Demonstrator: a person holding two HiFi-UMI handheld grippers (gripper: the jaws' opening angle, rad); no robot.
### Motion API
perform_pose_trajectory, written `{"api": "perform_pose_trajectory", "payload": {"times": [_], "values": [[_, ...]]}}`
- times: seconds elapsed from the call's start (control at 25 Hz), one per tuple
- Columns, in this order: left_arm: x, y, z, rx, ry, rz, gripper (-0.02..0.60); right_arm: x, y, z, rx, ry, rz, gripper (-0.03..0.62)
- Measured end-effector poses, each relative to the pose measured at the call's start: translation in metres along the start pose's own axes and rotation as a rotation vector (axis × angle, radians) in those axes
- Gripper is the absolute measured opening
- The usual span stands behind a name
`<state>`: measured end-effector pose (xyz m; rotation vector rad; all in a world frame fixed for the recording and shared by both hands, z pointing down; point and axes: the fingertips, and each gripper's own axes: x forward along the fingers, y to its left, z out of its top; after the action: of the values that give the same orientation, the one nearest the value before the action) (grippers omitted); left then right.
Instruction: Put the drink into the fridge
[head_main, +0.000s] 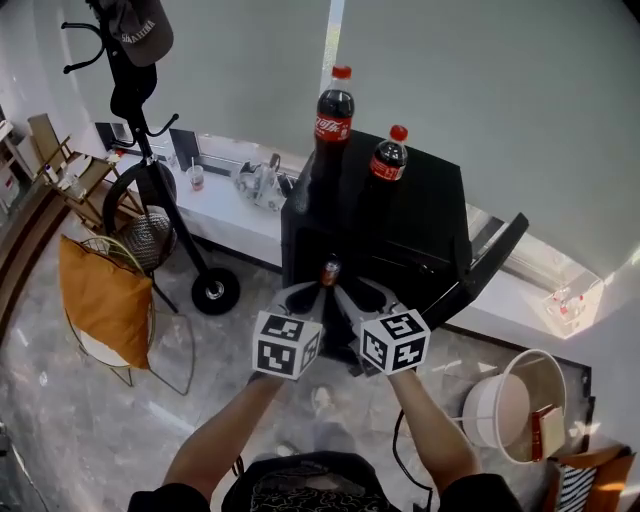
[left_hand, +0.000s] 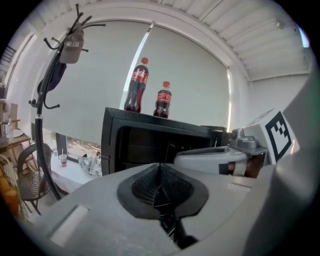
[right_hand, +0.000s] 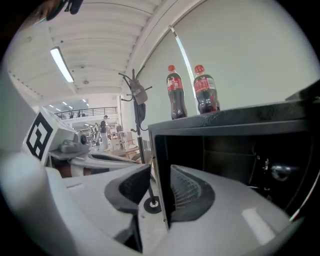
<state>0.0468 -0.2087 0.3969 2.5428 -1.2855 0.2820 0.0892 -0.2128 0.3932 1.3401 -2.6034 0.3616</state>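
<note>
On grey marble floor (head_main: 40, 400), black fridge (head_main: 420, 230).

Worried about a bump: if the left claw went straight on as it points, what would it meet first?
Likely the fridge: the shut left claw points into its open, dark inside, with nothing showing in between. Depth is unclear.

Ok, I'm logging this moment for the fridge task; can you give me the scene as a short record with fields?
fridge: black, door swung open
drinks: tall cola bottle and short cola bottle, both upright on the fridge top
left hand-held gripper: jaws shut, nothing between them
right hand-held gripper: jaws apart, empty, facing the fridge opening
task state: no drink held yet
</note>
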Motion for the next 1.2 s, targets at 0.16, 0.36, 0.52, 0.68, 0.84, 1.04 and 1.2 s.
{"api": "perform_pose_trajectory", "payload": {"times": [0.16, 0.36, 0.52, 0.68, 0.84, 1.04, 1.2], "values": [[-0.007, -0.012, 0.014, 0.017, -0.022, -0.017, 0.003, -0.019, 0.009, 0.013, -0.015, -0.02, 0.001, 0.112], [-0.013, -0.031, 0.029, 0.031, -0.045, -0.048, 0.003, -0.036, 0.013, 0.027, -0.033, -0.035, -0.005, 0.098], [-0.012, -0.037, 0.044, 0.035, -0.062, -0.066, 0.003, -0.046, 0.008, 0.046, -0.054, -0.063, -0.031, 0.097], [-0.008, -0.039, 0.066, 0.06, -0.078, -0.075, 0.003, -0.051, -0.001, 0.071, -0.037, -0.099, -0.045, 0.098], [-0.003, -0.042, 0.09, 0.084, -0.099, -0.095, 0.003, -0.053, -0.01, 0.097, -0.081, -0.109, -0.058, 0.098], [0.01, -0.042, 0.115, 0.105, -0.116, -0.114, 0.003, -0.05, -0.018, 0.127, -0.108, -0.127, -0.042, 0.1], [0.023, -0.042, 0.133, 0.105, -0.125, -0.13, 0.003, -0.045, -0.031, 0.146, -0.135, -0.129, -0.034, 0.117]]}}
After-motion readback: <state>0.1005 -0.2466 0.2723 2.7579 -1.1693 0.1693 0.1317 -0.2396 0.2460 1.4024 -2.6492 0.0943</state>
